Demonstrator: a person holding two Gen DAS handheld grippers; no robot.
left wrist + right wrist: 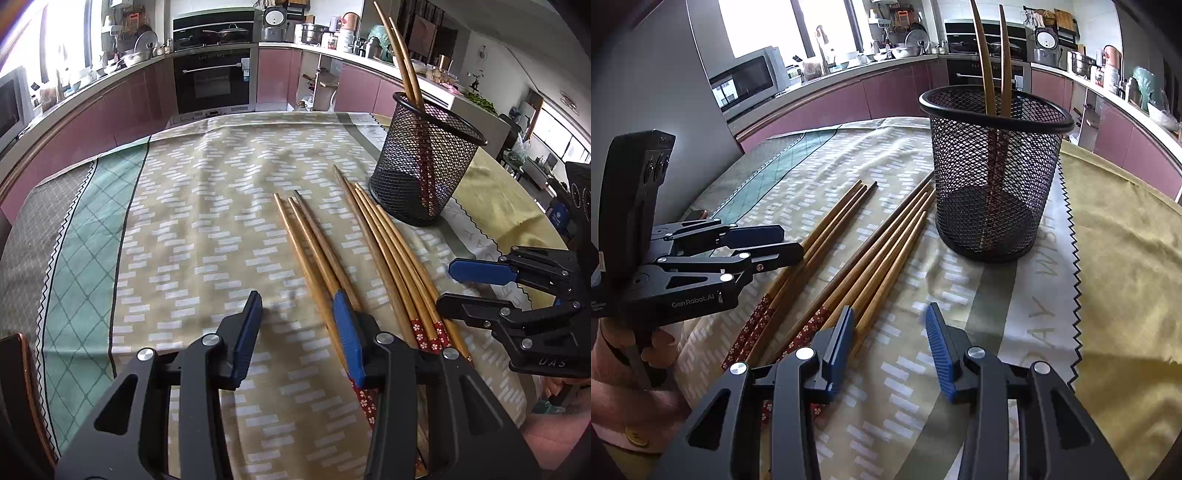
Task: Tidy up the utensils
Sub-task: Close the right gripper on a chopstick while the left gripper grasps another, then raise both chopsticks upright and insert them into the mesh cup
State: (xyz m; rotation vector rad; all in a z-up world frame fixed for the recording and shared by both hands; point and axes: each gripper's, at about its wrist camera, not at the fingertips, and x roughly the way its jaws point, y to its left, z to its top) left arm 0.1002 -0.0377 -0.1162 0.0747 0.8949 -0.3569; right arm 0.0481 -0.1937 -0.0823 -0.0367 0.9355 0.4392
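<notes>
A black mesh holder (424,162) (993,173) stands upright on the tablecloth with two wooden chopsticks (400,55) (986,55) in it. Two bundles of loose chopsticks with red flowered ends lie on the cloth in front of it: three together (314,240) (827,225) and several more (384,243) (886,243). My left gripper (296,299) (792,242) is open low over the cloth, its right finger above the bundle of three, with nothing between the pads. My right gripper (890,310) (446,286) is open too, its left finger beside the larger bundle.
The patterned tablecloth (184,221) covers the table, with a yellow cloth (1126,258) under its right edge. A chair back (14,369) shows at the near left. Kitchen counters, an oven (216,81) and a microwave (746,81) stand beyond the table.
</notes>
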